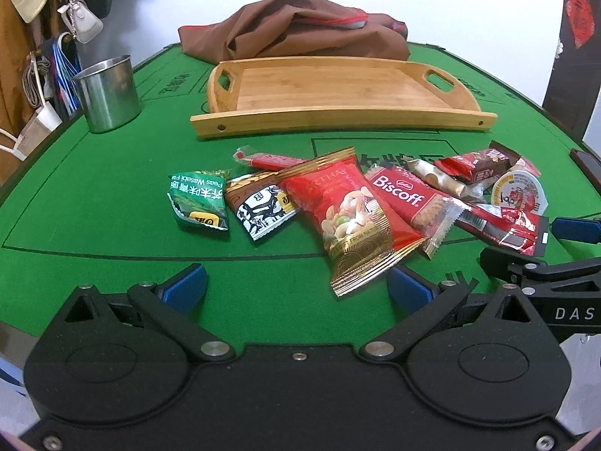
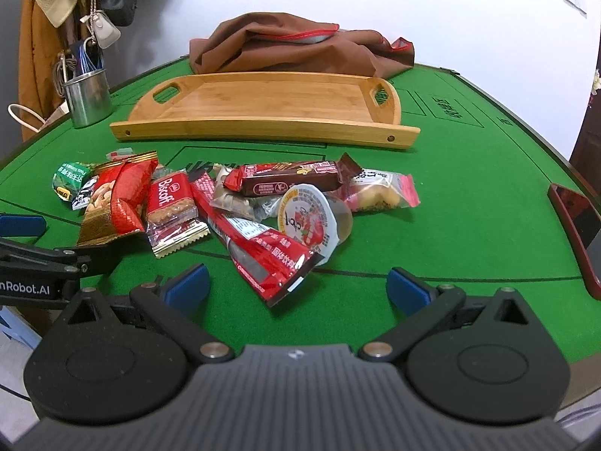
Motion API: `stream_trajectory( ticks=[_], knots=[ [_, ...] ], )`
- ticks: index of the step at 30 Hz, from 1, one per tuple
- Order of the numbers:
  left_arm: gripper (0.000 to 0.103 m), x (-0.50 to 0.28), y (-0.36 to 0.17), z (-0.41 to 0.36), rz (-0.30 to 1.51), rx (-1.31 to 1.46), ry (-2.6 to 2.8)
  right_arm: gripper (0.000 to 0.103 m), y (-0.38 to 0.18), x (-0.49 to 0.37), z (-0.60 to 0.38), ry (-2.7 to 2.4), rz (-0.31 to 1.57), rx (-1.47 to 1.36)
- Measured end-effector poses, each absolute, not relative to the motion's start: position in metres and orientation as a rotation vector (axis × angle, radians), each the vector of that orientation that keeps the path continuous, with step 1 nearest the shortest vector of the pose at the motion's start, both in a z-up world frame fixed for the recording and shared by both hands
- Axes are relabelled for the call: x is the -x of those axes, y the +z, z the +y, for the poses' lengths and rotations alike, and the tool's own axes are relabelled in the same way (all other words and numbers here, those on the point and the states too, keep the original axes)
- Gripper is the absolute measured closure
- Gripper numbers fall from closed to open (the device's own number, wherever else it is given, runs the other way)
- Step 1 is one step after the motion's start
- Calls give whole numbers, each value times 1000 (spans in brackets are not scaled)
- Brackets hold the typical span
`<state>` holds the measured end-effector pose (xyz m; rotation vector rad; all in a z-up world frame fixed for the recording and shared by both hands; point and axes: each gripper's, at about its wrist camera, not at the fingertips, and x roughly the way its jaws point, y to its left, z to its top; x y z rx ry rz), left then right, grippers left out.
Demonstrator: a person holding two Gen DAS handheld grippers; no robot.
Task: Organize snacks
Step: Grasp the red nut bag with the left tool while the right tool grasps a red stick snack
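1. Snacks (image 1: 353,210) lie heaped on the green table (image 1: 94,233) near its front edge, in front of the wooden tray (image 1: 338,94)
2. Left gripper (image 1: 296,285) spread wide, holding nothing
3. Right gripper (image 2: 296,285) likewise wide apart, nothing between its fingers

A heap of small wrapped snacks lies across the middle of the green felt table (image 1: 94,225). At the heap's left end sits the green wasabi-pea packet (image 1: 198,200), beside it the red-and-gold nut bag (image 1: 349,218), which overlaps the red Biscoff biscuit wrapper (image 1: 409,197) to its right. In the right wrist view, a round foil-lidded cup (image 2: 308,221) rests right of centre, behind it a brown chocolate bar (image 2: 289,182). Beyond the heap, toward the upper centre, lies the shallow bamboo tray (image 1: 338,92). Behind it lies a crumpled brown cloth bag (image 1: 293,30), and left of the tray stands a steel cup (image 1: 107,92).
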<state>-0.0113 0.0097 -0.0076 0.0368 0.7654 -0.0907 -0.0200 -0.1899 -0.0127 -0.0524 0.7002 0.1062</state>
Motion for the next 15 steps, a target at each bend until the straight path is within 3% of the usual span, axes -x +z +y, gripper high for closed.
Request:
stream_trajectory(
  ticks=[8,15],
  knots=[
    [18,14,16,23,725,83,-168,4,2,29,-186,95,604,107],
    [31,3,26,15,694,93,-199,28,8,30,-187,117,600,96]
  ],
)
